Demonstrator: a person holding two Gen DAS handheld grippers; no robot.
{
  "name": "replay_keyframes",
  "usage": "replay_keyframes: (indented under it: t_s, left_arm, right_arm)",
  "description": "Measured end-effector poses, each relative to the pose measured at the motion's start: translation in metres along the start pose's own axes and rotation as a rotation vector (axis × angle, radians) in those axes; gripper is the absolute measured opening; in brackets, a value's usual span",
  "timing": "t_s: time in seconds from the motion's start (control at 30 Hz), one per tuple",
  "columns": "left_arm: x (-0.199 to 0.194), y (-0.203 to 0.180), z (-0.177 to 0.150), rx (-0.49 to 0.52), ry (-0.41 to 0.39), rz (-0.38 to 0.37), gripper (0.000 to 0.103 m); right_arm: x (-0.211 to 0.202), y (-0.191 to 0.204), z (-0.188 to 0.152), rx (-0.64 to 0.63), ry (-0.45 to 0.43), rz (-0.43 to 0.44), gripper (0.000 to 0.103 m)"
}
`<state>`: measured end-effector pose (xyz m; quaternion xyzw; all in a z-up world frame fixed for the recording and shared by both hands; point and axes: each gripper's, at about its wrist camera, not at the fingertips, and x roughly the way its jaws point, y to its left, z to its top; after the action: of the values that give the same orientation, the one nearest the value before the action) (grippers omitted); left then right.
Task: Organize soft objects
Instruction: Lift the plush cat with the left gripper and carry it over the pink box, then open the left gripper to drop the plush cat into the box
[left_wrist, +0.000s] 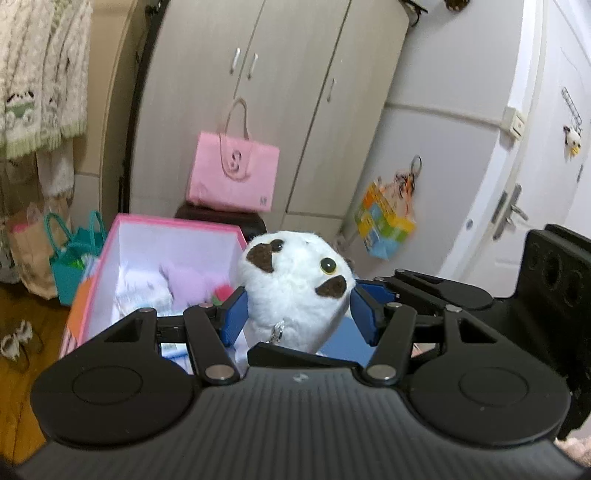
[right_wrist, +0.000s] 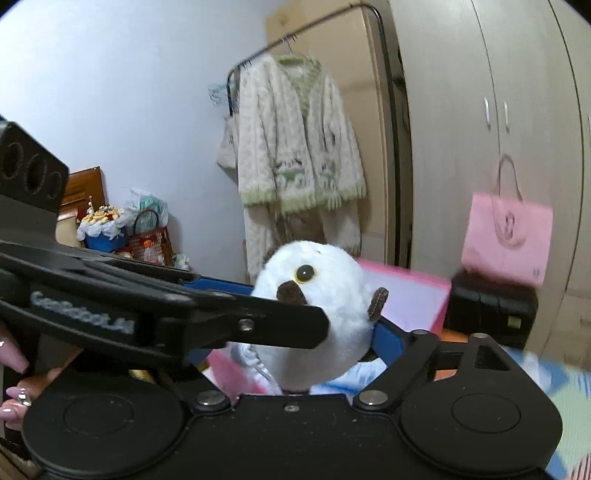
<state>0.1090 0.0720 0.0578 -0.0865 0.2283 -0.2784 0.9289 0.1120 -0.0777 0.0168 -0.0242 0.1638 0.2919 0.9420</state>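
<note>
Here, one white plush toy (left_wrist: 295, 291) pinched by both left gripper (left_wrist: 295, 314) and right gripper (right_wrist: 314, 332).

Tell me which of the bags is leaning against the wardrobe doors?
The flat pink paper bag with long loop handles, propped on a dark stool. The teal bag sits on the floor, and the colourful one hangs from a door.

Fluffy white plush toy (left_wrist: 295, 291), matt pink cardboard box (left_wrist: 177, 225), glossy wood floor (left_wrist: 18, 306).

A home bedroom: tall wardrobe (left_wrist: 258, 92), knitted cardigan (right_wrist: 295, 140) on a clothes rail (right_wrist: 388, 110) (wooden floor (left_wrist: 22, 306) below).
</note>
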Motion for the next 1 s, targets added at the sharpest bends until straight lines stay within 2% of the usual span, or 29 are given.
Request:
replay_keyframes:
  t_s: [0.07, 0.17, 0.33, 0.43, 0.63, 0.8, 0.83, 1.0]
  left_arm:
    - [0.009, 0.008, 0.005, 0.001, -0.004, 0.014, 0.058]
    - [0.022, 0.024, 0.019, 0.016, -0.023, 0.022, 0.058]
    - [0.048, 0.055, 0.031, -0.028, 0.009, 0.037, 0.058]
    - [0.067, 0.068, 0.029, -0.039, 0.048, 0.055, 0.058]
    - [0.099, 0.101, 0.02, -0.126, 0.101, 0.074, 0.058]
    - [0.116, 0.121, 0.013, -0.182, 0.154, 0.06, 0.058]
    - [0.117, 0.122, 0.012, -0.183, 0.157, 0.069, 0.058]
    - [0.116, 0.116, 0.011, -0.134, 0.16, 0.114, 0.058]
  right_arm:
    - [0.012, -0.002, 0.006, -0.017, 0.001, -0.006, 0.095]
    - [0.041, -0.013, 0.019, -0.025, 0.044, -0.004, 0.095]
    - [0.076, -0.037, 0.025, 0.024, 0.113, 0.08, 0.095]
    - [0.094, -0.041, 0.022, 0.016, 0.146, 0.093, 0.095]
    - [0.138, -0.052, 0.013, 0.044, 0.226, 0.047, 0.089]
    - [0.157, -0.069, 0.004, 0.081, 0.289, 0.065, 0.084]
    - [0.159, -0.071, 0.003, 0.082, 0.295, 0.061, 0.077]
    - [0.161, -0.077, -0.001, 0.065, 0.325, 0.044, 0.068]
